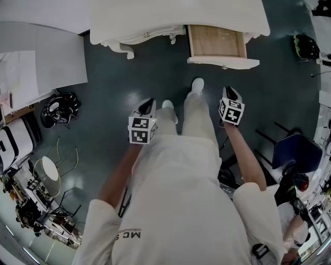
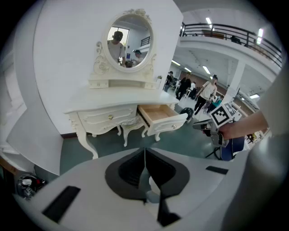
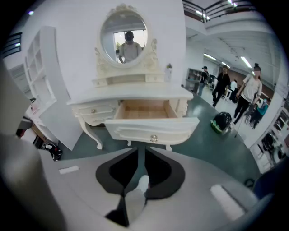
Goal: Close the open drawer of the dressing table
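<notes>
The white dressing table (image 1: 176,15) stands at the top of the head view. Its right drawer (image 1: 217,44) is pulled out, showing a bare wooden bottom behind the white front panel (image 1: 223,62). My left gripper (image 1: 147,106) and right gripper (image 1: 231,94) hang over the dark floor, well short of the table, either side of the person's legs. In the right gripper view the open drawer (image 3: 144,110) lies straight ahead of my right gripper (image 3: 141,151). In the left gripper view the drawer (image 2: 158,113) sits ahead and slightly right of my left gripper (image 2: 144,151). Both hold nothing, jaws together.
A white board (image 1: 41,57) leans at the left, with a black helmet (image 1: 59,108) on the floor below it. A wire stool (image 1: 49,173) is lower left, a blue chair (image 1: 295,150) to the right, a green-black bag (image 1: 305,46) upper right. Several people walk in the background.
</notes>
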